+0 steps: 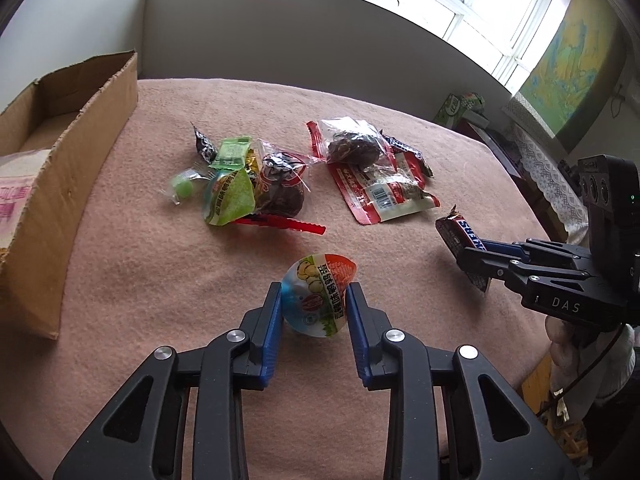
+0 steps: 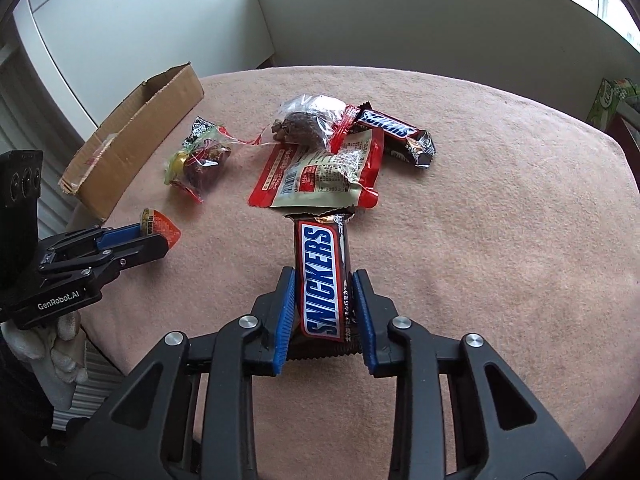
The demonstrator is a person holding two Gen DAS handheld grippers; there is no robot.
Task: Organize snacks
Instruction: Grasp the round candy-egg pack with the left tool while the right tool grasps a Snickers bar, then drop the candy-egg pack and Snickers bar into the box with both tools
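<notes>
Gripping a jelly cup [image 1: 318,294] in my left gripper [image 1: 313,298], I'm clamping a Snickers bar [image 2: 325,280] in my right gripper [image 2: 325,300]; remaining snacks [image 1: 280,176] are lying at twelve o'clock, the cardboard box [image 1: 60,184] at ten

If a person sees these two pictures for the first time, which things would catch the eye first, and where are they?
First the Snickers bar, clamped between the blue pads of the right gripper near the front of the pink-covered table. Next the colourful jelly cup, pinched by the left gripper. Behind them lies a loose pile of snack packets in mid-table, and an open cardboard box stands at the left edge.
</notes>
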